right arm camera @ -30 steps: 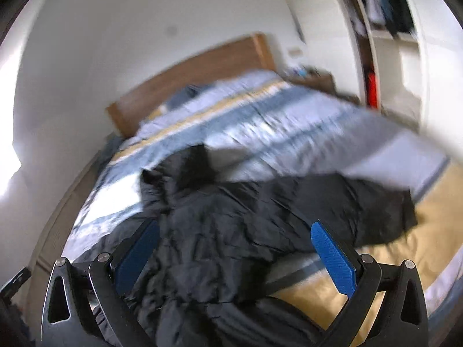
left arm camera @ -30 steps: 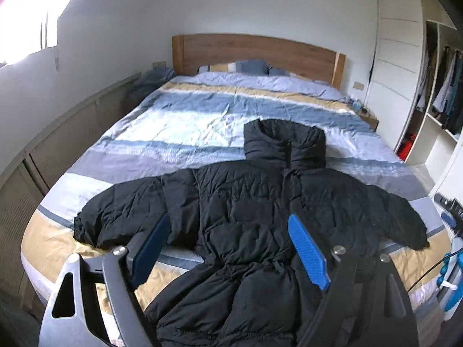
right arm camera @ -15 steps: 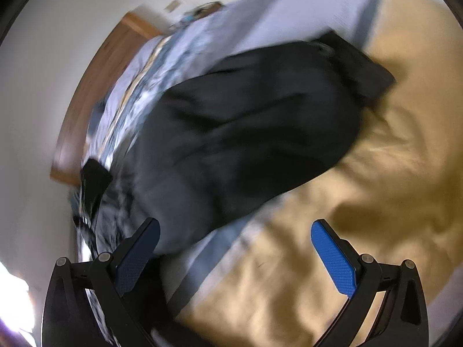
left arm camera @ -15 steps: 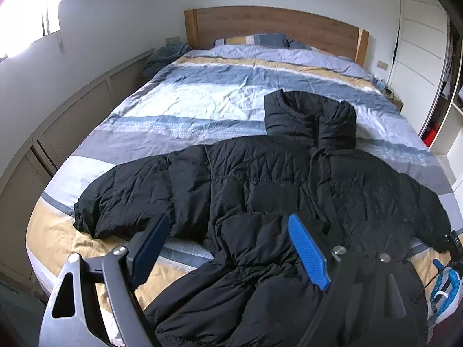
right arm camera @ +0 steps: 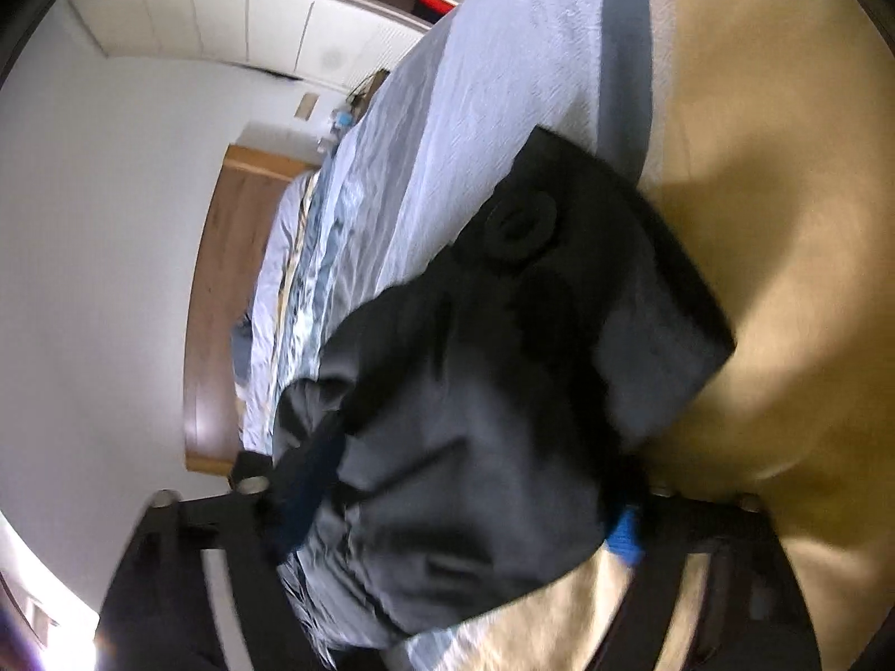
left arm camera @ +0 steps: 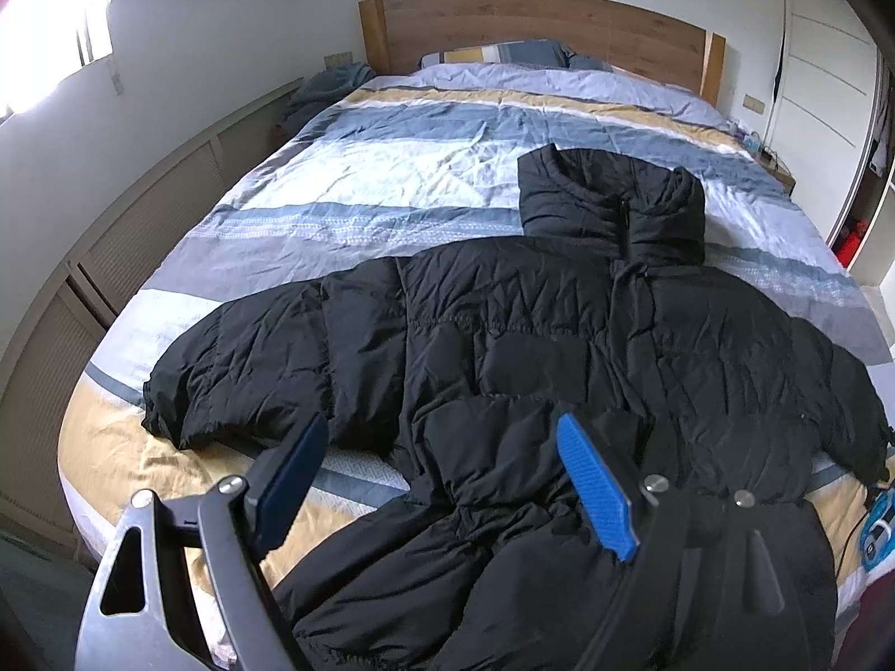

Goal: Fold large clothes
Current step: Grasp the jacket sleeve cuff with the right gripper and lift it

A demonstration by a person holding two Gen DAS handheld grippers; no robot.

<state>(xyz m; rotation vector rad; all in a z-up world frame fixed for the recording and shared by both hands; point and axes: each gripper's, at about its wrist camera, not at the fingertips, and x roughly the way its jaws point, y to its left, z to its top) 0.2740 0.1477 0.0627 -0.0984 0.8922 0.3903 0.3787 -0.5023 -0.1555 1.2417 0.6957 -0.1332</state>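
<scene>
- Striped bed (left arm camera: 391,179) ahead of left gripper (left arm camera: 442,481), wooden headboard (left arm camera: 537,22) beyond, white wardrobe (left arm camera: 822,72) far right.
- Black puffer jacket (left arm camera: 531,346) spread flat; left jaws wide, gripping nothing.
- Right gripper (right arm camera: 464,509) closing around jacket sleeve (right arm camera: 503,380).

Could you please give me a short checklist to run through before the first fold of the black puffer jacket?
1. Black puffer jacket lies spread flat on the striped bed cover, both sleeves out: ok.
2. Right gripper is at the right sleeve cuff, its fingers closing with sleeve fabric between them: ok.
3. Right grip firm on the sleeve: cannot tell, the view is blurred.
4. Left gripper open above the jacket's lower body, holding nothing: ok.
5. Left sleeve taken up for its fold: not ok, it lies untouched.
6. Hood flat above the collar: ok.
</scene>
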